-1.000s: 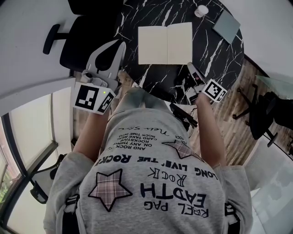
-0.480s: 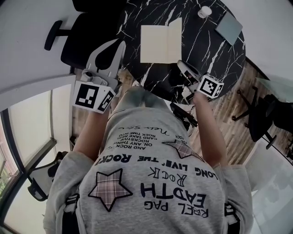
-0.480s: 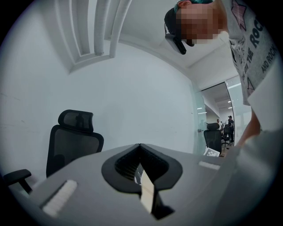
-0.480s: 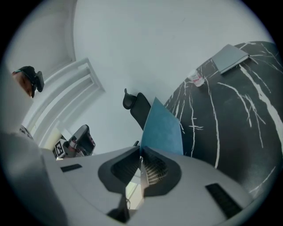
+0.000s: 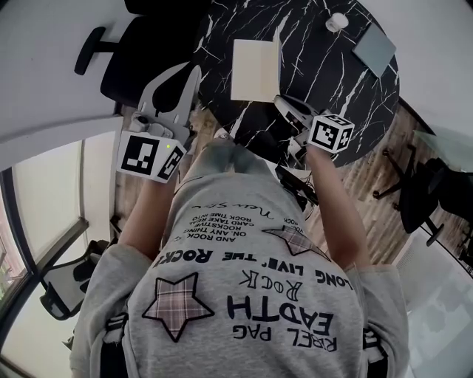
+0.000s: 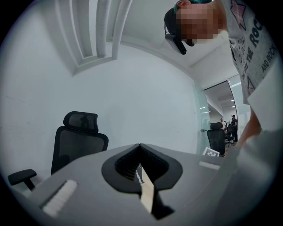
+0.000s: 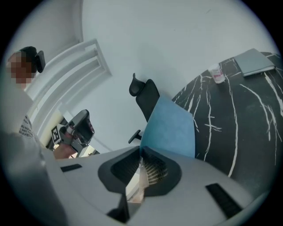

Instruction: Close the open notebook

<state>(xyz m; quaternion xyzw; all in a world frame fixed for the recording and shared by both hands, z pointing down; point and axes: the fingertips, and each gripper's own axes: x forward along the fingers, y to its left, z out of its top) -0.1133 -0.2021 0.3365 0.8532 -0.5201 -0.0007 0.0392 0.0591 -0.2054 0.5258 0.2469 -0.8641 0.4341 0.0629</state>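
Right gripper view shows your right gripper [image 7: 140,149] with its jaws pressed together and nothing between them. The notebook [image 7: 170,126] rises just beyond the tips, its blue cover tilted up over the black marble table [image 7: 239,119]. Your left gripper [image 6: 140,145], jaws likewise together and empty, hangs at the table's left edge, well apart from the notebook.

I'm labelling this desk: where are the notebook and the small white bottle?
notebook [image 5: 253,70]: head view, on its cream page.
small white bottle [image 5: 336,21]: head view, on its top.
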